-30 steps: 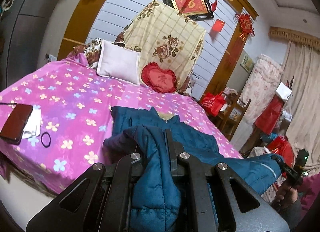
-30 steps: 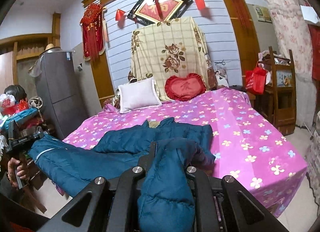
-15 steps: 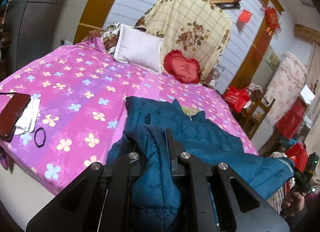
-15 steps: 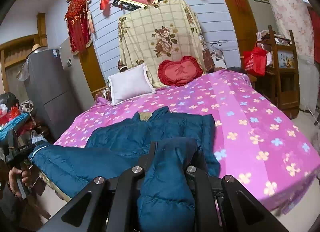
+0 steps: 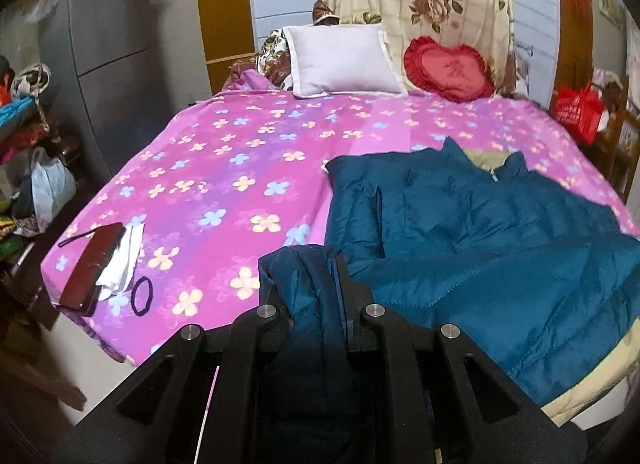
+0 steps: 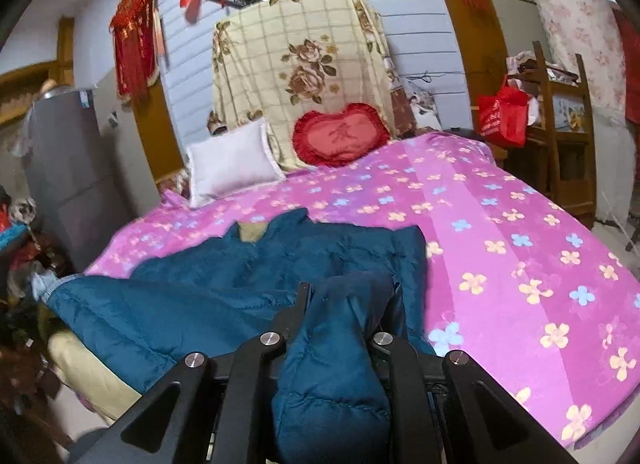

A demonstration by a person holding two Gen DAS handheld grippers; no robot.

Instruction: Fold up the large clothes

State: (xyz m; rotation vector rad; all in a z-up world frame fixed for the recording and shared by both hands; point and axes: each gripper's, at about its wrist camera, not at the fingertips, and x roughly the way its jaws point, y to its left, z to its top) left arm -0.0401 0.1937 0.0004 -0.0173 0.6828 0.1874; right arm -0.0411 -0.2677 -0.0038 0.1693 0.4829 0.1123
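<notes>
Folding the bottom hem up: both tongs hold a near corner of the blue padded coat (image 5: pixel 460 224), which lies collar-far on the pink floral bedspread (image 5: pixel 224 168), its near part hanging off the near edge of the bed.

- Left gripper (image 5: pixel 320 264): jaws opening, coat fabric bunched between them; pads look to be touching it, so release seems only just begun.
- Right gripper (image 6: pixel 348 304): pressed together, pinching a thick wad of the coat hem.
- Clutter at the near-left corner of the bed: dark wallet (image 5: pixel 92 268), white cloth (image 5: pixel 124 260), hair tie (image 5: pixel 142 296). All apart from the coat.

Step, as judged: hem being carried toward the collar (image 5: pixel 492 160). Next move calls for both corners laid level and square on the far part of the coat, then released together; the left letting go ahead of the right would skew the fold.
</notes>
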